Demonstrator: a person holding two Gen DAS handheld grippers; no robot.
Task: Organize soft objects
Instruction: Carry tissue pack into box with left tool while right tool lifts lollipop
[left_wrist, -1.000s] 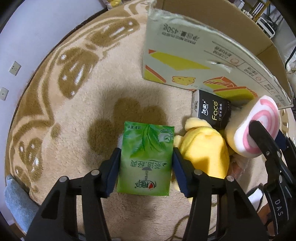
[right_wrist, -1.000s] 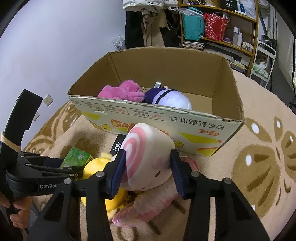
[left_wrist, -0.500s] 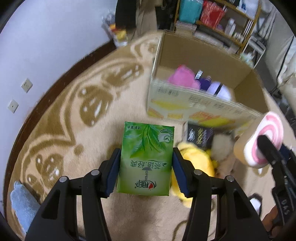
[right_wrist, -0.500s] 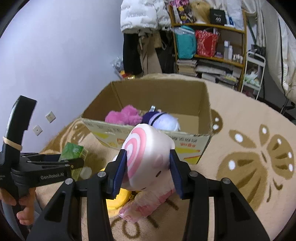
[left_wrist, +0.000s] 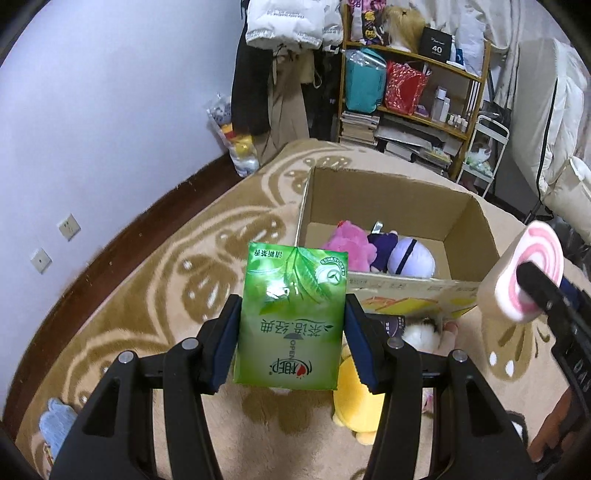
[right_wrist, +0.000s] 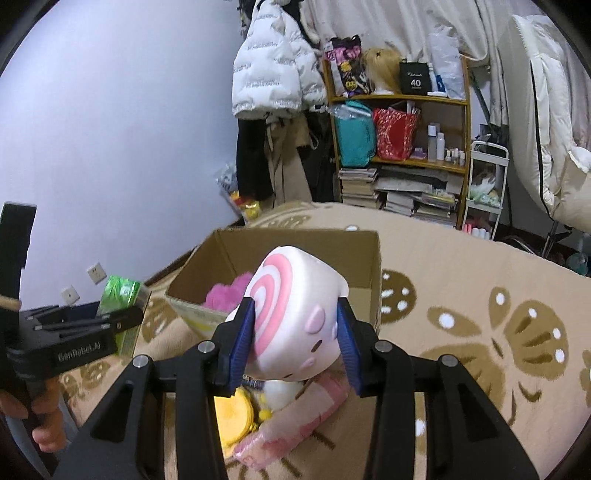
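My left gripper (left_wrist: 291, 339) is shut on a green tissue pack (left_wrist: 295, 291), held above the rug just in front of the open cardboard box (left_wrist: 388, 199). The pack (right_wrist: 120, 295) also shows at the left of the right wrist view. My right gripper (right_wrist: 295, 332) grips a white plush with a pink swirl (right_wrist: 295, 306); its jaws are closing and the pads press into its sides. In the box lie a pink plush (left_wrist: 349, 245) and a purple plush (left_wrist: 410, 256). Below on the rug lie a yellow plush (left_wrist: 354, 402), a black tissue pack (left_wrist: 397, 325) and a pink-and-white plush (right_wrist: 295, 417).
A patterned beige rug (left_wrist: 147, 295) covers the floor. A loaded shelf (left_wrist: 413, 92), hanging coats and a white cart (right_wrist: 484, 177) stand behind the box. A clear bag of toys (left_wrist: 236, 136) leans on the wall. A light blue cloth (left_wrist: 55, 424) lies at the lower left.
Both grippers have risen with their loads and tilted up, so the box's inside and the room behind it come into view. The right pads squeeze the swirl plush a little tighter.
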